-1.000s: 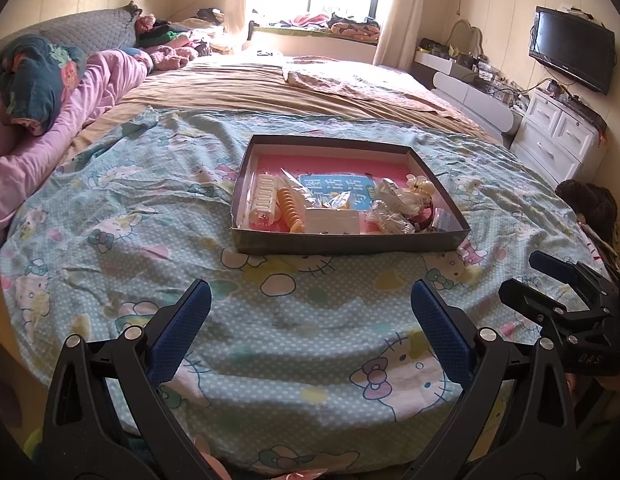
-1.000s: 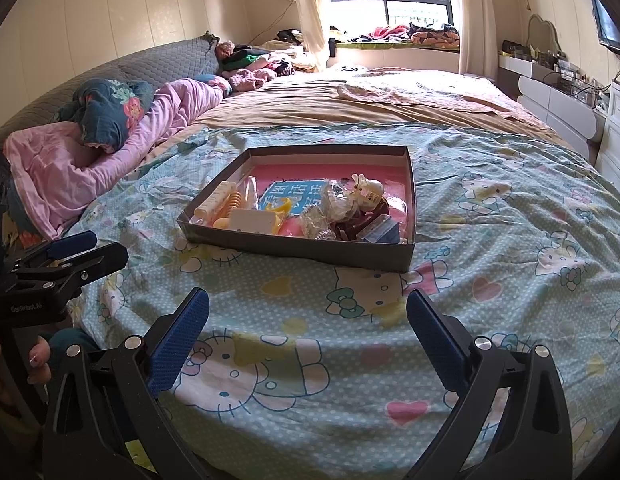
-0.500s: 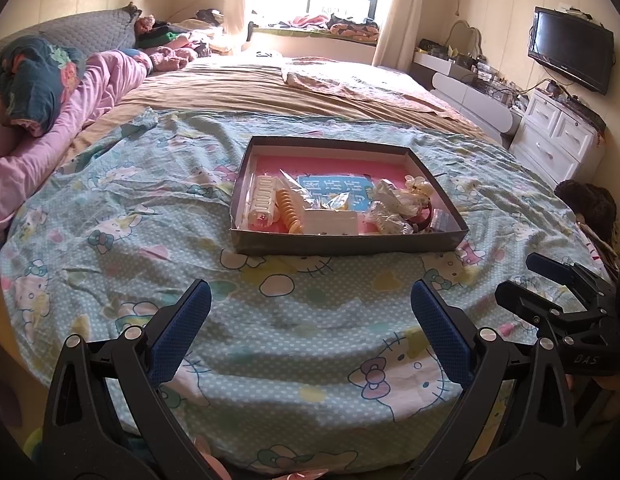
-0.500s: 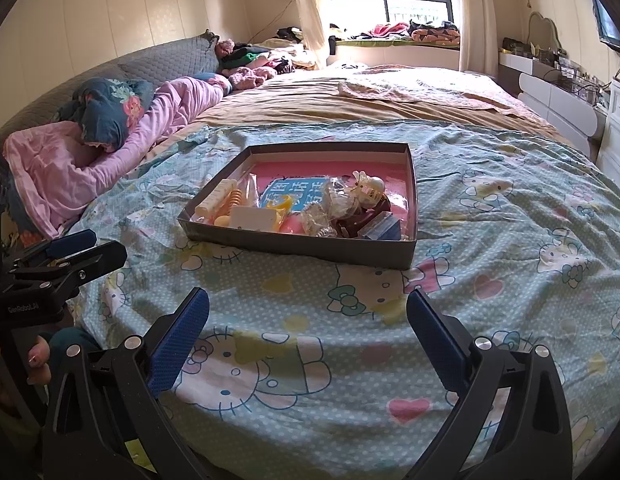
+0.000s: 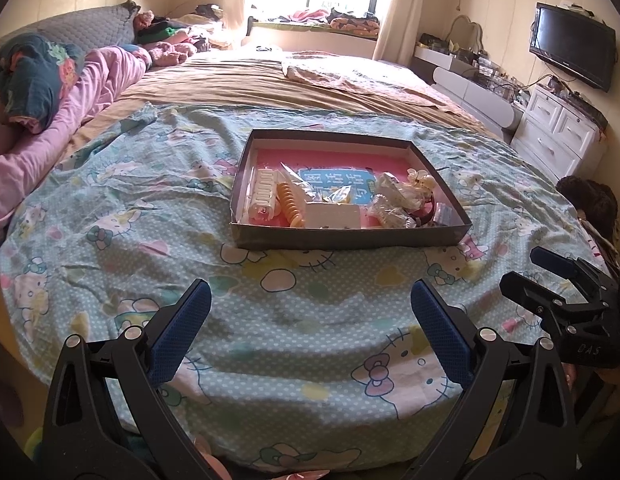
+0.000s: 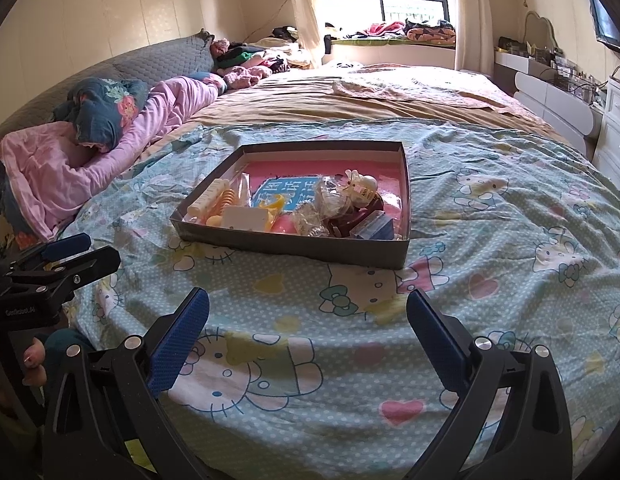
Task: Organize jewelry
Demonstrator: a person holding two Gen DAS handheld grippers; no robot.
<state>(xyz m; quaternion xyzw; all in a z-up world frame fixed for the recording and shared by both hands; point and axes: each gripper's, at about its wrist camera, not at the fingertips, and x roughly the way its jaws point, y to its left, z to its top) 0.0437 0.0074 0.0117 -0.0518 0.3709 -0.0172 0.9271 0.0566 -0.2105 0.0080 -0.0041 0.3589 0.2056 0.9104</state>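
Observation:
A shallow dark cardboard box [image 5: 341, 240] with a pink floor lies on the bed's Hello Kitty sheet [image 5: 110, 240]. It holds jewelry and hair items: a white comb clip [image 5: 264, 196], an orange spiral clip [image 5: 290, 204], a white card [image 5: 333, 216], clear bags [image 5: 393, 204] and a dark red bangle [image 5: 427, 210]. My left gripper [image 5: 310, 320] is open and empty, well short of the box. My right gripper [image 6: 308, 322] is open and empty, also short of the box [image 6: 294, 246]. Each gripper shows at the other view's edge.
A pink quilt [image 6: 70, 168] and a dark floral pillow [image 6: 106, 112] lie at the left of the bed. A brown blanket [image 5: 290, 80] covers the far half. White drawers [image 5: 557, 132] and a wall TV [image 5: 571, 46] stand at the right.
Both grippers have moved slightly closer to the box. Both stay open and empty.

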